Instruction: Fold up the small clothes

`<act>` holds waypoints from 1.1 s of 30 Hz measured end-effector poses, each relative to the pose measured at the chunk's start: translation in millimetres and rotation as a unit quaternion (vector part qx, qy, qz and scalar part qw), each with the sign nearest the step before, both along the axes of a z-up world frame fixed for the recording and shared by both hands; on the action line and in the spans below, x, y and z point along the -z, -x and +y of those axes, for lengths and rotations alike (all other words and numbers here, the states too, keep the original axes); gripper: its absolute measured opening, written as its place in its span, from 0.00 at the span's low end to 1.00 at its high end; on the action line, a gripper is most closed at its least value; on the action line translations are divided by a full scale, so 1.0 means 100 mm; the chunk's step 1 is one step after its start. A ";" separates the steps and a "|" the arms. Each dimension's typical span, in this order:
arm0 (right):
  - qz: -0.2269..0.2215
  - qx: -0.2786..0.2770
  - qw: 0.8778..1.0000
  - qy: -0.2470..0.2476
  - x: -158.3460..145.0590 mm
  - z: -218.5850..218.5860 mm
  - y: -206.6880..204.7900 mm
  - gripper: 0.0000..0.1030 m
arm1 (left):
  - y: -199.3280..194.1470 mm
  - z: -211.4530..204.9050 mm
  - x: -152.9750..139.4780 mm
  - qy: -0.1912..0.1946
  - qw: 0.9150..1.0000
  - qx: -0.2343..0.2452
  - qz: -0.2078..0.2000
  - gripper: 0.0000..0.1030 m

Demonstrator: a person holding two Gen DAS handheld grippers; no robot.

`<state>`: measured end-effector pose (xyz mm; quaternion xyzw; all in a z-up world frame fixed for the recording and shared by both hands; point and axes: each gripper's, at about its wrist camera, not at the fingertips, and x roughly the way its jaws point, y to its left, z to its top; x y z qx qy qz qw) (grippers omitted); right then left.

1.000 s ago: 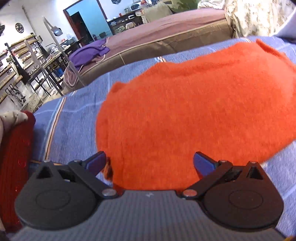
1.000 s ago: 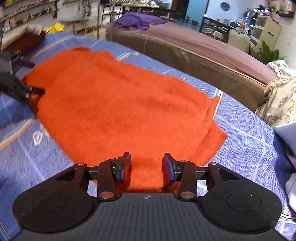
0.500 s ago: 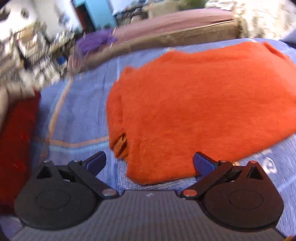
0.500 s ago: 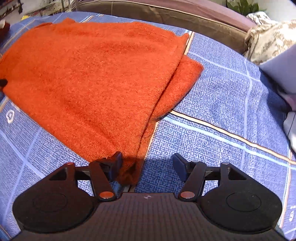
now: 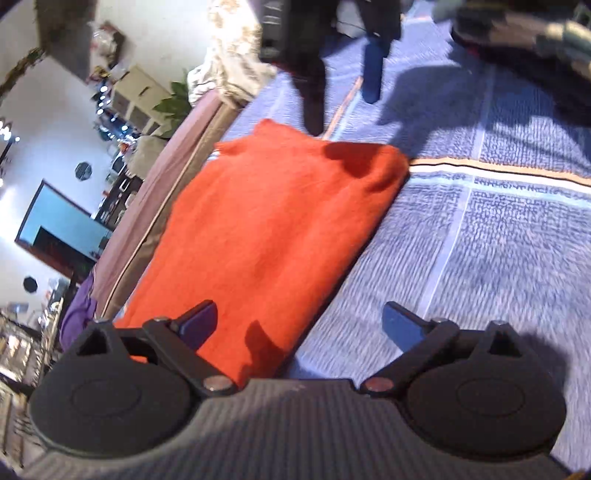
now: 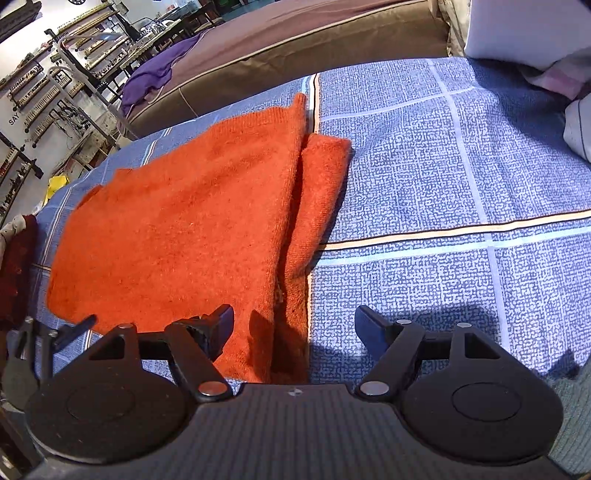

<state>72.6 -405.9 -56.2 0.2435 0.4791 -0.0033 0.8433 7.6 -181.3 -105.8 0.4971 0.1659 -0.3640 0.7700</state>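
Observation:
An orange knitted garment [image 5: 266, 229] lies folded flat on the blue patterned bedspread [image 5: 498, 258]. In the right wrist view the orange garment [image 6: 192, 229] has a narrower folded part [image 6: 317, 192] sticking out along its right edge. My left gripper [image 5: 299, 325] is open and empty, over the garment's near right edge. My right gripper [image 6: 295, 325] is open and empty, over the garment's near corner. The right gripper's fingers [image 5: 314, 92] also show at the top of the left wrist view, just past the garment's far end.
A brown mattress [image 6: 295, 33] with a purple cloth [image 6: 159, 74] runs along the bed's far side. A dark red cloth [image 6: 18, 266] lies at the left. White pillows [image 6: 535, 33] and dark clothing [image 5: 524, 44] lie at the right end.
Both grippers let go of the orange garment and opened wide. The garment now lies flat and folded. The left gripper swung round to look along its length.

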 end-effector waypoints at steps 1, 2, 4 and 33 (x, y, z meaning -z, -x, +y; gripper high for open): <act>0.001 0.003 1.000 -0.004 -0.03 0.01 0.06 1.00 | 0.00 -0.08 0.01 0.007 1.000 0.004 -0.009 0.92; 0.000 0.007 1.000 -0.006 -0.05 0.00 0.09 1.00 | 0.00 -0.14 0.01 0.009 1.000 0.007 -0.010 0.92; -0.006 0.017 1.000 -0.019 -0.03 -0.07 0.08 1.00 | -0.03 -0.27 0.05 0.008 1.000 0.012 -0.013 0.92; -0.074 0.094 0.978 -0.169 0.17 -0.16 -0.56 0.26 | -0.67 -0.38 -0.27 0.181 0.960 -0.078 0.200 0.12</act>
